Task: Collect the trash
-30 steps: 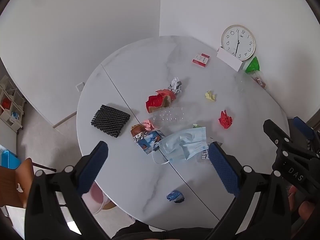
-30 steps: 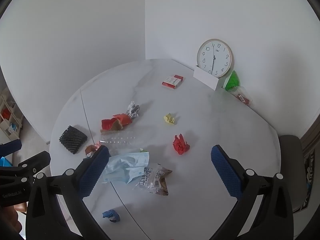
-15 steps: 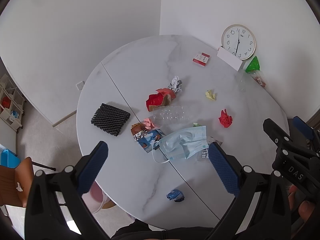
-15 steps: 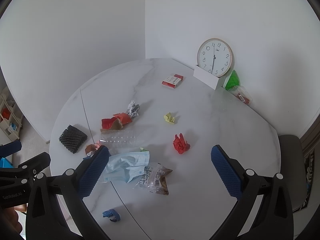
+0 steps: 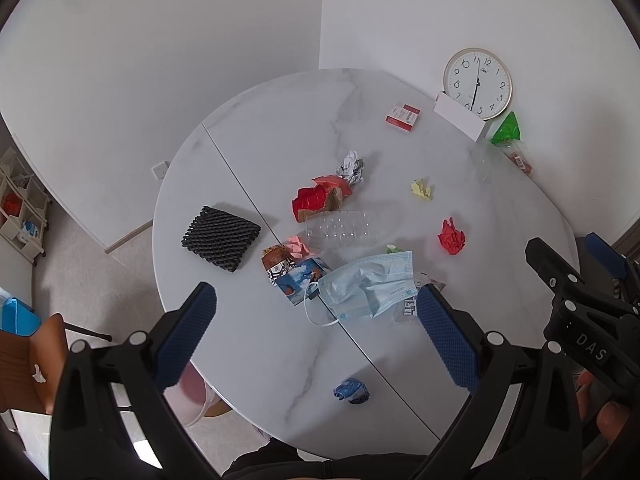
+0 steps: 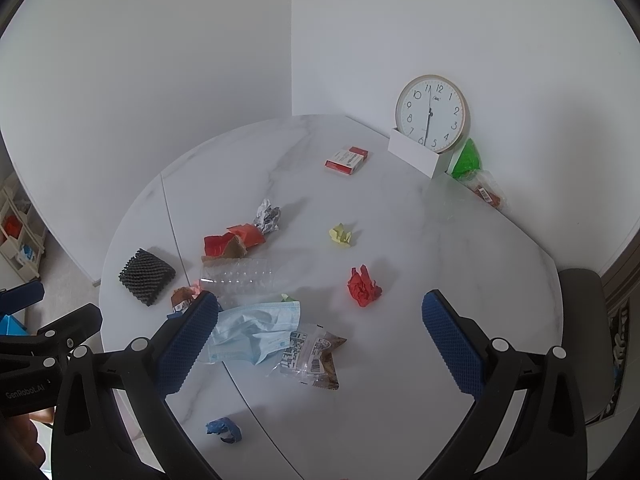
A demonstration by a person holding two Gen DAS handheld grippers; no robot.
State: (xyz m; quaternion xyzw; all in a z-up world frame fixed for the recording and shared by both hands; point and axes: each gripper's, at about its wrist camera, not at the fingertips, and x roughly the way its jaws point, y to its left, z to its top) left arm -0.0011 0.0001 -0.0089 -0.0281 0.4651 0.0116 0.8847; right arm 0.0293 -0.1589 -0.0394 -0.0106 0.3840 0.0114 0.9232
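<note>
Now both tools hang wide apart above the near edge of the tabletop [image 5: 248,128], left tool [image 5: 316,336] and right tool [image 6: 320,336] holding nothing. Trash lies mid-tabletop: a blue face mask [image 5: 368,288] beside a clear bottle [image 5: 344,234], a red paper wad [image 6: 363,286], and a blue scrap [image 5: 351,390] nearest the edge.

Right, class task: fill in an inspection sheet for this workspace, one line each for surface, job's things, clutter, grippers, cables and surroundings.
Surface: round marble table, seam across it.
Job's things: mask, clear bottle, red wad, yellow wad, blue wad, foil wad, wrapper, scattered.
Clutter: clock, red box, black mesh pad.
Grippers: left gripper and right gripper both open, empty, above the table.
Cables: nothing seen.
Surroundings: white walls, shelf, chair.
</note>
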